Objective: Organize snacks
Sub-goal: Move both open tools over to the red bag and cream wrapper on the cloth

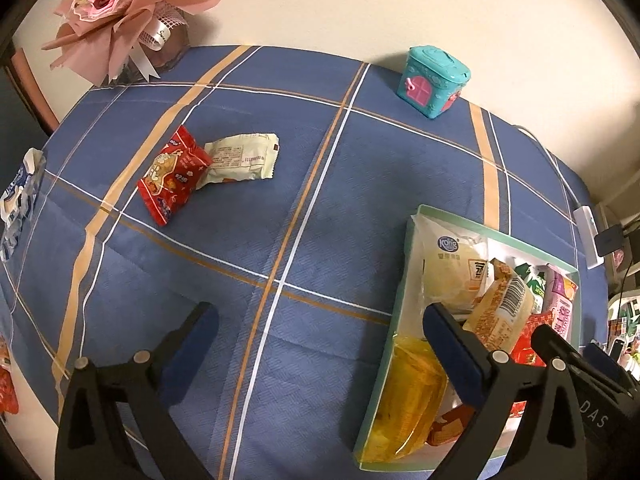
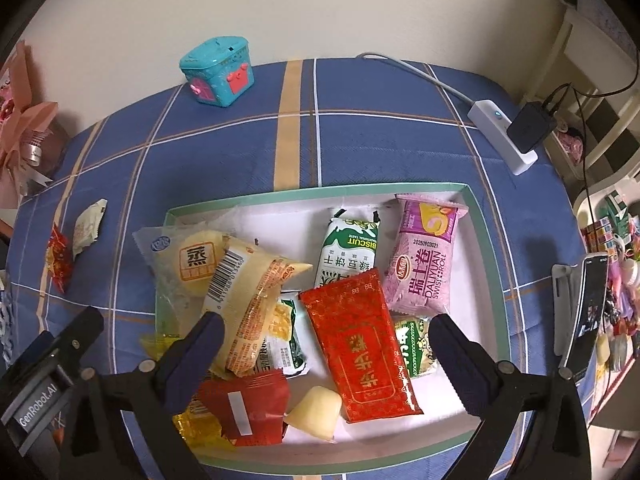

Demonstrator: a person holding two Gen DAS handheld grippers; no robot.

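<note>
A green-rimmed white tray (image 2: 486, 240) holds several snack packets, among them a red packet (image 2: 360, 344), a pink Swiss roll (image 2: 424, 268) and a yellow barcoded packet (image 2: 248, 296). The tray also shows in the left wrist view (image 1: 404, 300). My right gripper (image 2: 324, 344) is open and empty, just above the tray's snacks. My left gripper (image 1: 320, 332) is open and empty over the blue cloth, left of the tray. A red snack packet (image 1: 172, 174) and a cream packet (image 1: 242, 156) lie together on the cloth, far ahead and left of the left gripper.
A teal toy house (image 1: 434, 80) stands at the table's far edge. A pink bouquet (image 1: 120, 12) is at the far left corner. A white power strip with a black adapter (image 2: 516, 132) lies at the right. More packets (image 1: 18, 200) sit at the left edge.
</note>
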